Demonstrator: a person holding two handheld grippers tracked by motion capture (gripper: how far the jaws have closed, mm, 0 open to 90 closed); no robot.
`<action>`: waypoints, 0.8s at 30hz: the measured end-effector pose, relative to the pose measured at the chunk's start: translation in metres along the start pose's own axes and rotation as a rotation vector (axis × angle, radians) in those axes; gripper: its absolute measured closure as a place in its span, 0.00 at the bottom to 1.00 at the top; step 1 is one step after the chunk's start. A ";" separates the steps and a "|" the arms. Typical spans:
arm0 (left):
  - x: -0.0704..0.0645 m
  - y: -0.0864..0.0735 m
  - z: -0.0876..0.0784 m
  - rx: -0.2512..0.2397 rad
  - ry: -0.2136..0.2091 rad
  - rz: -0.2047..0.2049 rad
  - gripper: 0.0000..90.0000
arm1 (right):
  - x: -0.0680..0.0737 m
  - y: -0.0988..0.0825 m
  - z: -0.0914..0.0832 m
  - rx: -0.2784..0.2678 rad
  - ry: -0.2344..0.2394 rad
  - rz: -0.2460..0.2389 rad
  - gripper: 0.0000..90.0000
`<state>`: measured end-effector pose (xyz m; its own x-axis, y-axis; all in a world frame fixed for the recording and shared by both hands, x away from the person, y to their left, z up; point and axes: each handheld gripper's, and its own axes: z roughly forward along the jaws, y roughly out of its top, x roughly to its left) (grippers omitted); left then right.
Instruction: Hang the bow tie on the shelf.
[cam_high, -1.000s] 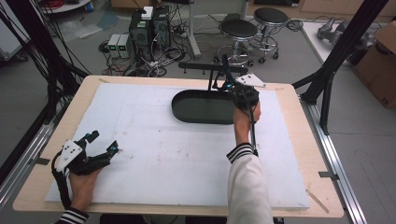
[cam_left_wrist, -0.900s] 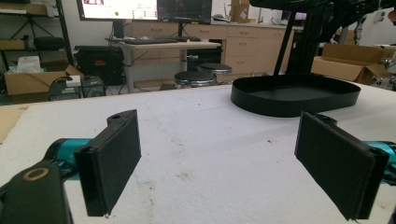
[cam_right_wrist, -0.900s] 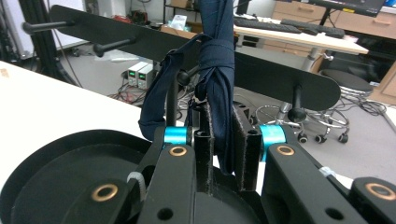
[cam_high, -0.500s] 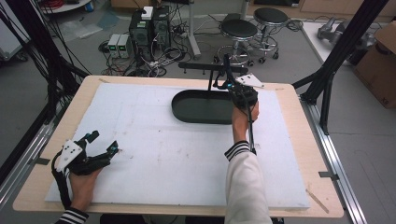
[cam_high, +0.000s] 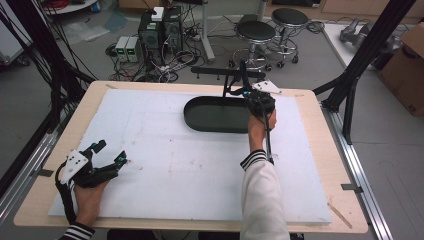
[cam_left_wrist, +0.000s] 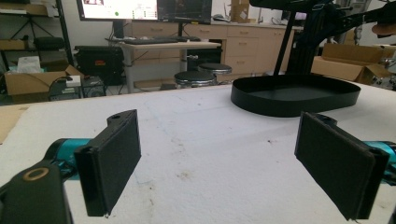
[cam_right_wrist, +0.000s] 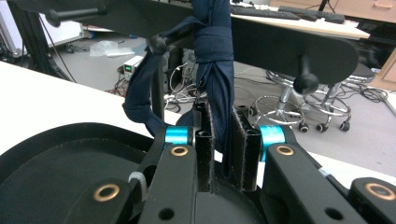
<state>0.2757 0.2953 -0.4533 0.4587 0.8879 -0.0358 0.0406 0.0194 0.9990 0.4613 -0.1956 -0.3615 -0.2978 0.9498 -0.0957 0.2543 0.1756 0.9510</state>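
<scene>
A dark blue cloth strip (cam_right_wrist: 215, 79) hangs knotted around a black peg rack (cam_right_wrist: 289, 44) at the table's far edge. My right gripper (cam_right_wrist: 222, 140) is shut on the strip's hanging end, just above the far rim of a black oval tray (cam_right_wrist: 56, 158). In the high view the right gripper (cam_high: 245, 91) sits between the rack (cam_high: 210, 71) and the tray (cam_high: 215, 115). My left gripper (cam_high: 111, 151) rests at the front left of the white board, open. Its pads (cam_left_wrist: 114, 158) stand wide apart with nothing between them, facing the tray (cam_left_wrist: 294, 95).
The white board (cam_high: 190, 165) covers most of the wooden table (cam_high: 320, 165). Black frame posts (cam_high: 360, 65) rise at the right and left. Stools (cam_high: 255, 32), cables and electronics boxes lie on the floor beyond the far edge.
The right forearm has shifted a little while its gripper stays on the cloth at the rack. The left gripper has not moved.
</scene>
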 end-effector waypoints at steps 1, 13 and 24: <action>0.000 0.000 0.000 -0.001 0.000 -0.001 0.16 | 0.000 -0.002 0.002 0.006 0.006 0.003 0.90; 0.000 0.000 0.000 0.000 0.000 0.001 0.16 | -0.002 -0.008 0.009 0.057 0.028 0.010 0.90; 0.000 0.000 0.000 -0.001 0.001 0.000 0.16 | -0.005 -0.010 0.008 0.094 0.053 0.043 0.54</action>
<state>0.2758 0.2952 -0.4534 0.4577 0.8884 -0.0362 0.0397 0.0202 0.9990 0.4677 -0.2002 -0.3726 -0.3320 0.9425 -0.0374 0.3521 0.1606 0.9221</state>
